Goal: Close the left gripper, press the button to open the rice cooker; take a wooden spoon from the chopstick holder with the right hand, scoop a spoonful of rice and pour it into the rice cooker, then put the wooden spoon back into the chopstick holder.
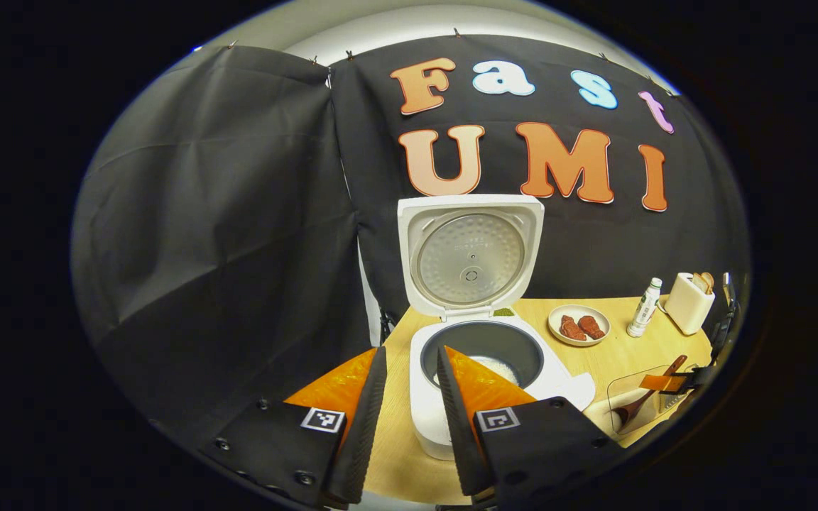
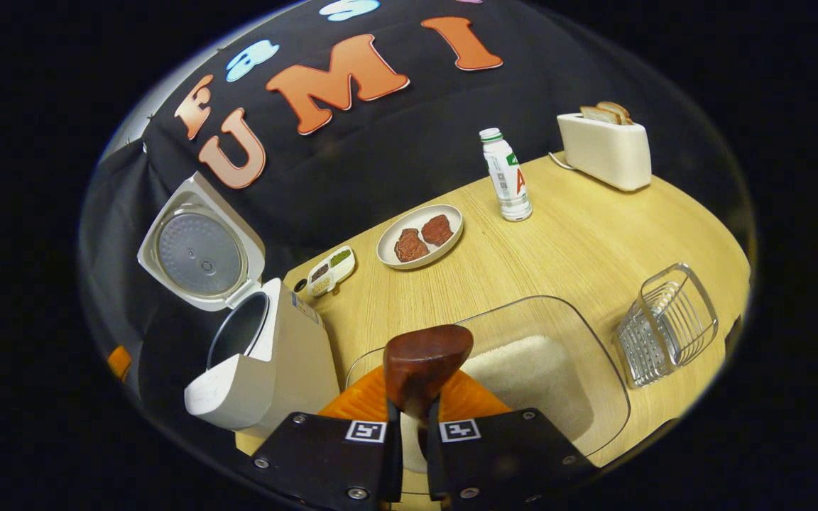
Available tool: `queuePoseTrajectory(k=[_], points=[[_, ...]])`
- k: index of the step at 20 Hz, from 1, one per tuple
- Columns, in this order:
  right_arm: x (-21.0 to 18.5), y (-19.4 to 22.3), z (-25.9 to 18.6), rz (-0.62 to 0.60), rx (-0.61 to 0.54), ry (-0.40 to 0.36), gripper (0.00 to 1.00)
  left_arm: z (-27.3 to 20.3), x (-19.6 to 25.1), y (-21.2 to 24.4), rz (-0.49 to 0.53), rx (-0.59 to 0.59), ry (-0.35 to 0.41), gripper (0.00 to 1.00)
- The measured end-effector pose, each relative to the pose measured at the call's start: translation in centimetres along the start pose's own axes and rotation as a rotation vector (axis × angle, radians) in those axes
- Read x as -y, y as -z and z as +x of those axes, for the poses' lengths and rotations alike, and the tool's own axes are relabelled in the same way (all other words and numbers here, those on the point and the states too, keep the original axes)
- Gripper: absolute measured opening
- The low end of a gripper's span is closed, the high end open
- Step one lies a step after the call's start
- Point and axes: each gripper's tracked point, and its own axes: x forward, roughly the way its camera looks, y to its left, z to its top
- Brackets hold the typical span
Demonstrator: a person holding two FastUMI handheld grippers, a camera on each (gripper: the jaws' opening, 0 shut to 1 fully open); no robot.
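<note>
The white rice cooker (image 1: 444, 419) stands with its lid (image 1: 471, 255) raised, and a little rice lies in its dark pot (image 1: 483, 348). My left gripper (image 1: 411, 358) hovers open just in front of the cooker, holding nothing. My right gripper (image 2: 412, 415) is shut on the handle of the wooden spoon (image 2: 427, 358). The spoon's bowl hangs over the clear rice container (image 2: 530, 369). The left gripper view also shows the spoon (image 1: 647, 397) slanting into that container (image 1: 629, 397). The wire chopstick holder (image 2: 664, 323) stands to the right of the container. The open cooker (image 2: 267, 355) is to the left.
On the wooden table (image 2: 579, 241) are a plate with two meat pieces (image 2: 420, 236), a small divided dish (image 2: 331, 270), a white bottle (image 2: 507, 174) and a toaster with bread (image 2: 604, 149). Black cloth walls off the back and left.
</note>
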Motion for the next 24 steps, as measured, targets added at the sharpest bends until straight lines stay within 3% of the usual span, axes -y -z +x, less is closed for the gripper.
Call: queuePoseTrajectory(k=[14,24], points=[[3.7,0.0,-0.5,0.444,-0.098,-0.106,0.13,0.9,1.2,0.6,0.024,-0.026,0.028,0.53],[4.9,-6.7,-2.7,0.622,-0.013,-0.265,0.13,2.1,4.8,-1.2,0.037,-0.001,0.069,0.53]])
